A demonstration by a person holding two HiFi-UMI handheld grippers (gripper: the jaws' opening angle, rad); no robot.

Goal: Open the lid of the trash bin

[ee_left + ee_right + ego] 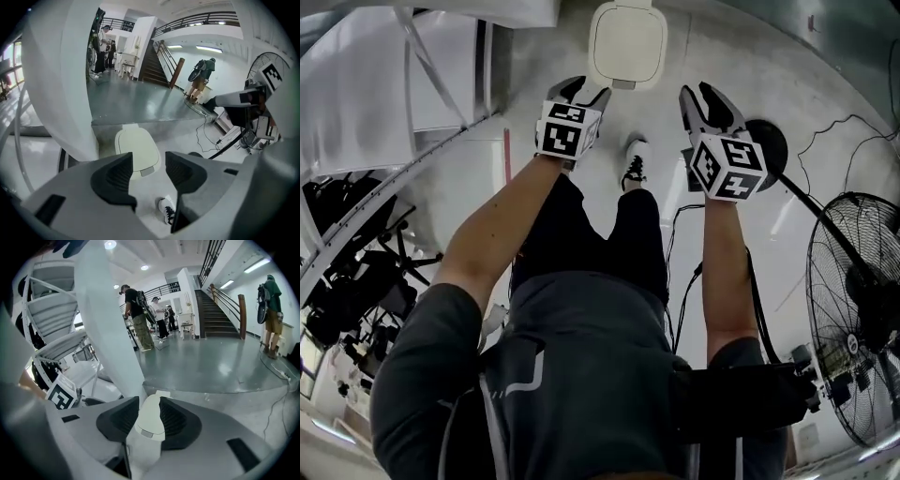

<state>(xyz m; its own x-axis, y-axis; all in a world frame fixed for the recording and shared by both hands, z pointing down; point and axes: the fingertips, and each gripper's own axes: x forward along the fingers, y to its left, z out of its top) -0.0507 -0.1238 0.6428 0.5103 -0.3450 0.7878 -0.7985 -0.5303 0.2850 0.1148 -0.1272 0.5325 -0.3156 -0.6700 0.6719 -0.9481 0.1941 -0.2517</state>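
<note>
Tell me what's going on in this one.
A person stands holding a gripper in each hand, both aimed down at a white trash bin on the floor just ahead of their shoe. The bin's lid is closed. The left gripper and right gripper both have their jaws apart, hold nothing, and neither touches the bin yet.

Large industrial-style hall: glossy grey floor point(211, 362), staircase point(216, 315) to a railed mezzanine point(201, 21), standing fan point(858, 319), loose cables point(206, 133).
</note>
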